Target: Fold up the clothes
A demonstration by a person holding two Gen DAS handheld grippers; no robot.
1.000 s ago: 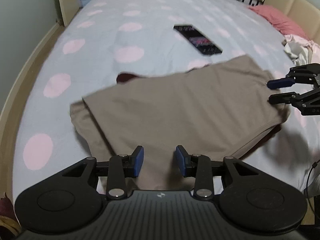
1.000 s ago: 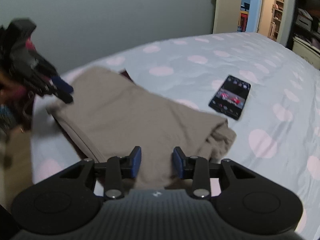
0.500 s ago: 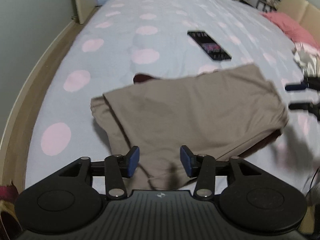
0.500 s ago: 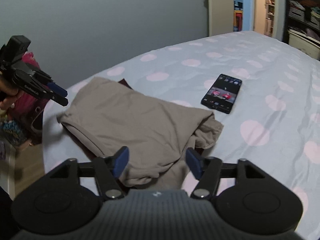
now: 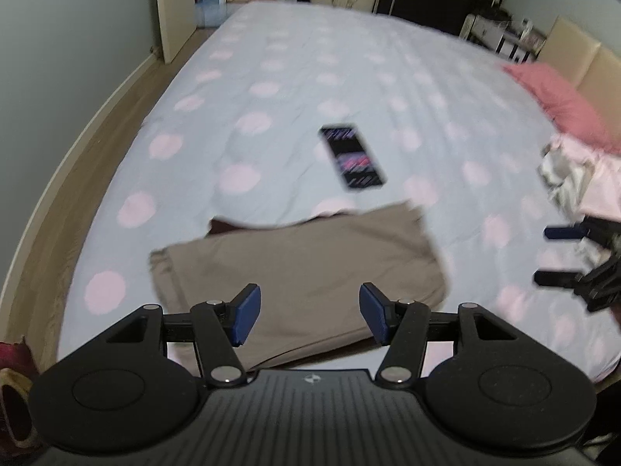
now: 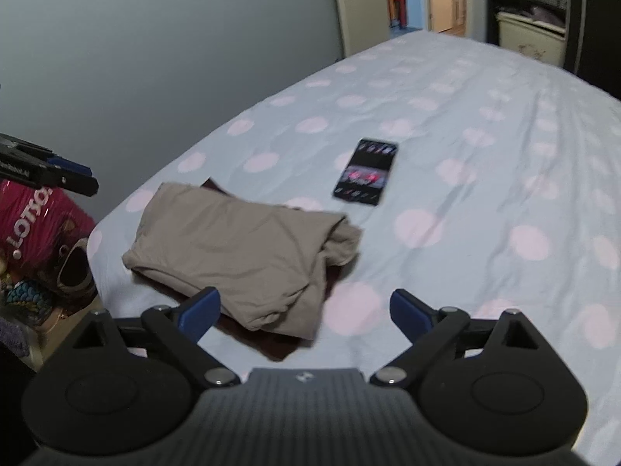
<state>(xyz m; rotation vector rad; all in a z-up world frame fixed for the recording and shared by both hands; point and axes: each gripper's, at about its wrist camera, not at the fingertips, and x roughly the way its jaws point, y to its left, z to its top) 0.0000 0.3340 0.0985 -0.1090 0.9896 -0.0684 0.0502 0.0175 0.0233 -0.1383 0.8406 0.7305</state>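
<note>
The left gripper [image 5: 306, 320] is held above the near edge of the bed, jaws spread wide and empty. The right gripper [image 6: 304, 312] is likewise spread wide with nothing between its pads, raised clear of the cloth.

The tan garment [image 6: 240, 256] lies near the corner of the spotted bedcover [image 6: 485, 136], doubled into a rough rectangle. Its far right end is bunched and rumpled rather than flat. A dark maroon cloth [image 6: 271, 343] shows beneath it at the near edge and again at the far corner.

Risks noted:
- The bunched end may spring open or drag if the garment is lifted or folded again, spoiling the shape.
- A grip taken low at the near edge could catch the maroon cloth as well as the tan one.
- The garment sits close to the bed's corner; a pull toward the person could slide it off.
- A phone [image 6: 366, 173] lies just beyond the garment and could be swept by cloth.

Both views are motion-blurred, so fine creases cannot be judged.
</note>
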